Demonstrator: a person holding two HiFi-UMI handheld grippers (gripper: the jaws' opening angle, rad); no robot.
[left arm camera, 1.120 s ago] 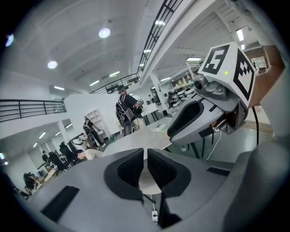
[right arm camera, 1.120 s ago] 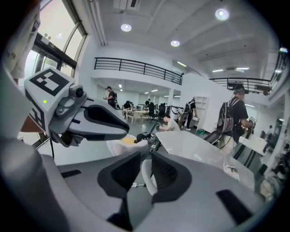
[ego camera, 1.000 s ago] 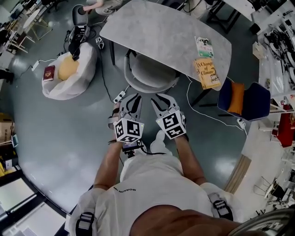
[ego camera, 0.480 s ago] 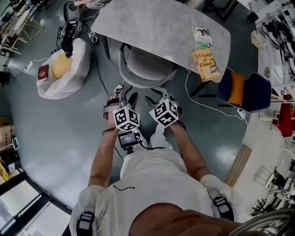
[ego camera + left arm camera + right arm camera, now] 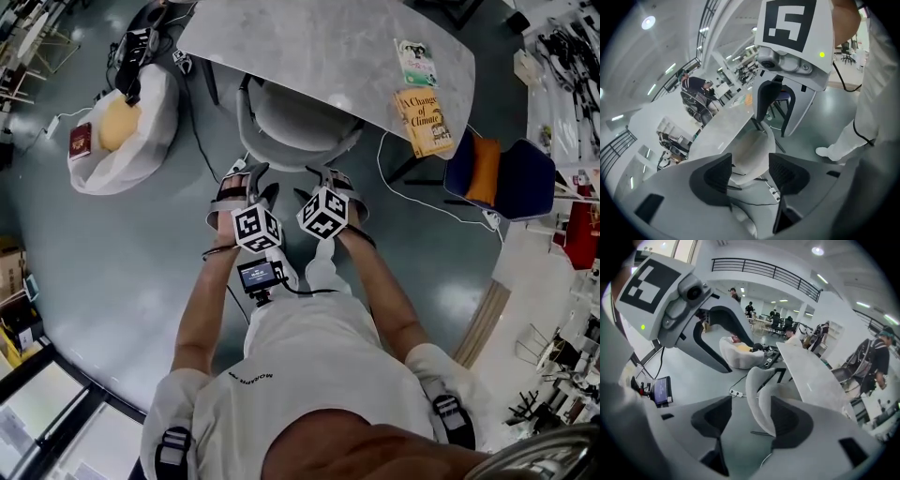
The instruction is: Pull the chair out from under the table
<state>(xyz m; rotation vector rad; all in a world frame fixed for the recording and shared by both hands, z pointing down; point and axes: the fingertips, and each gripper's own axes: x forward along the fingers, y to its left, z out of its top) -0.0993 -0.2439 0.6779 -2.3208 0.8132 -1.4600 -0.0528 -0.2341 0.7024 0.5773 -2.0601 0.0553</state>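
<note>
A grey shell chair (image 5: 296,131) stands tucked under the marbled table (image 5: 319,47), its curved back toward me. My left gripper (image 5: 255,185) and right gripper (image 5: 324,180) hang side by side just short of that back, both pointing down at it. Both sets of jaws are opening with nothing between the pads. In the left gripper view the chair (image 5: 751,149) shows beyond the gripper (image 5: 751,171). In the right gripper view the chair's back edge (image 5: 757,394) rises just beyond the gripper (image 5: 750,420), apart from the pads.
A white beanbag (image 5: 127,141) with a yellow cushion lies on the floor at left. A power strip (image 5: 236,169) and cables run near the chair's legs. Two books (image 5: 422,122) lie on the table. A blue chair (image 5: 502,178) stands at right.
Both grippers have dropped and moved in toward the chair's back. Their jaws have spread from nearly shut to wide.
</note>
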